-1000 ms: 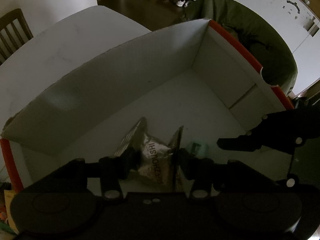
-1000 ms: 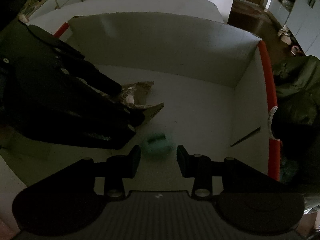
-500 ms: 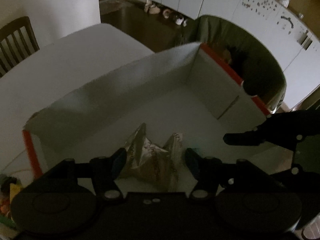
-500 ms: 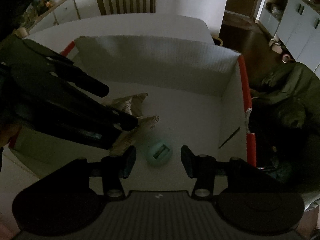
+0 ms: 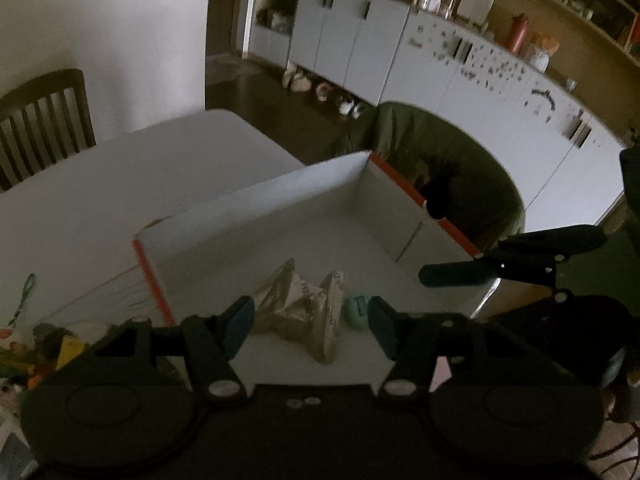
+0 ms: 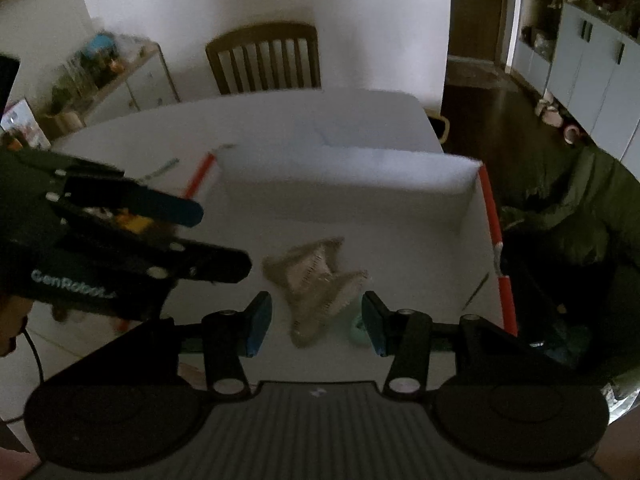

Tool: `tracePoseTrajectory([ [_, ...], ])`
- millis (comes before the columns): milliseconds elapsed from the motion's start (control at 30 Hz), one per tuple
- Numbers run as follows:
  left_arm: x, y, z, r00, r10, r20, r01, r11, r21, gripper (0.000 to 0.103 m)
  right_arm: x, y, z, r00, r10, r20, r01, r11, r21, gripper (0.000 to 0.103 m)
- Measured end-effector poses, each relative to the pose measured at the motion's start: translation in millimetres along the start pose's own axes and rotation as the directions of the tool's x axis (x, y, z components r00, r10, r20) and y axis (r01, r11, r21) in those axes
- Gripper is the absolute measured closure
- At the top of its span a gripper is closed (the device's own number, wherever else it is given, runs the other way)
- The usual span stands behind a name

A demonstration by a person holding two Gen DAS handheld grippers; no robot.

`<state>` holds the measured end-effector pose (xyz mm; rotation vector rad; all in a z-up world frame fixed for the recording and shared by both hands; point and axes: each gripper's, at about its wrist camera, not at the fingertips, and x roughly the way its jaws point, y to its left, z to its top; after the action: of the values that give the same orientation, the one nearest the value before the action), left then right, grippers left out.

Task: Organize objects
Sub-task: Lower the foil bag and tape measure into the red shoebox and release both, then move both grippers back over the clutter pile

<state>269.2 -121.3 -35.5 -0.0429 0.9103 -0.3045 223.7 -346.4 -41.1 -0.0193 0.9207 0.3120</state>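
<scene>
One white box (image 5: 304, 204) with orange edges stands on the white counter (image 5: 100, 184), and everything else is placed from this box. Inside it, on the floor of the box, lie two things – one crumpled silver-beige packet (image 5: 300, 312) and, just beside it toward the right wall of the box, one small mint-green round object (image 5: 357, 311). The packet has dark letters printed on it, but they are too small and folded to read.

There are two hand-held grippers, both above the near side of the box. The left hand-held gripper (image 5: 308, 326) has just been opening; its jaws stand apart and hold nothing, the packet lying below them. The right hand-held gripper (image 6: 316, 326) has also been opening and is empty, apart from both things. On the side of the left one, in the right wrist view, the word "GenRobot" can be read.

Two wooden chairs (image 6: 264, 60) show beyond the far side of the box – possibly the same one seen twice.
</scene>
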Motion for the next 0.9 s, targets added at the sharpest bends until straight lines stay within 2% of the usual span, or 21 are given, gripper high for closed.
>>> tracePoseTrajectory([
  [100, -21.8, 11.5, -9.8, 1.0, -0.002, 0.031, 0.003, 1.0, -0.024, 0.042, -10.5, 14.3, -0.7, 0.999, 0.005, 0.033, -0.005, 1.0, 0.009, 0.05],
  [233, -56.4, 30.8, -25.1, 0.997, 0.017, 0.075, -0.014, 0.999, -0.039, 0.042, -20.0, 36.3, -4.7, 0.998, 0.007, 0.062, -0.008, 1.0, 0.017, 0.049],
  [333, -79.9, 47.6, -40.0, 0.993, 0.053, 0.107, -0.048, 0.998, -0.045, 0.041, -25.9, 53.1, -8.1, 0.996, 0.018, 0.082, -0.022, 0.999, 0.039, 0.049],
  [500, -109.7, 79.2, -63.6, 0.988, 0.096, 0.123, -0.087, 0.993, -0.079, 0.04, -35.5, 86.1, -13.6, 0.993, 0.029, 0.116, -0.036, 0.998, 0.055, 0.04],
  [633, -127.7, 104.0, -83.5, 0.984, 0.125, 0.129, -0.11, 0.987, -0.116, 0.032, -37.4, 110.4, -17.9, 0.991, 0.046, 0.124, -0.055, 0.996, 0.075, 0.035],
  [800, -141.0, 127.3, -107.4, 0.982, 0.144, 0.122, -0.127, 0.983, -0.136, 0.027, -33.1, 137.5, -23.0, 0.991, 0.063, 0.119, -0.075, 0.993, 0.094, 0.027],
  [900, -145.9, 141.4, -121.0, 0.982, 0.15, 0.114, -0.132, 0.98, -0.151, 0.019, -29.4, 153.6, -26.0, 0.991, 0.061, 0.115, -0.073, 0.992, 0.099, 0.024],
])
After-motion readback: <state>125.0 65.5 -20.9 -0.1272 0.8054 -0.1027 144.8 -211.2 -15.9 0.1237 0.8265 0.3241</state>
